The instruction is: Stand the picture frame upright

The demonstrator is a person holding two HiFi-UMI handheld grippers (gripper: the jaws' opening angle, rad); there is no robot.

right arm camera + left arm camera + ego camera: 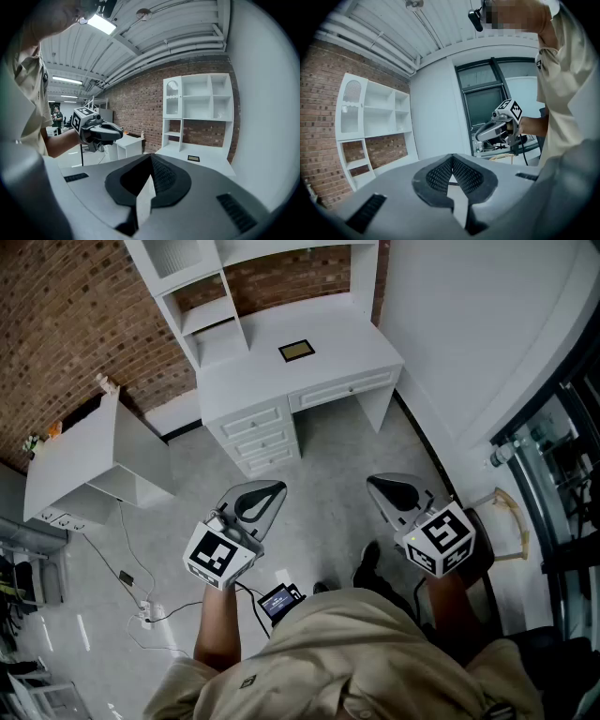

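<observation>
The picture frame (296,350) is small, with a dark border and a tan middle, and lies flat on the white desk (281,371) far ahead of me. It also shows small on the desktop in the right gripper view, picture frame (193,158). My left gripper (277,487) and right gripper (374,482) hang over the floor, well short of the desk. Both are shut with nothing between the jaws. The left gripper (452,157) points past the right gripper (499,129). The right gripper (151,157) points toward the desk, with the left gripper (96,129) off to its left.
White shelves (202,296) rise behind the desk against a brick wall, and drawers (258,432) fill its left front. A white side table (84,460) stands at left. Cables and a power strip (142,604) lie on the floor. A wooden piece (511,521) leans at right.
</observation>
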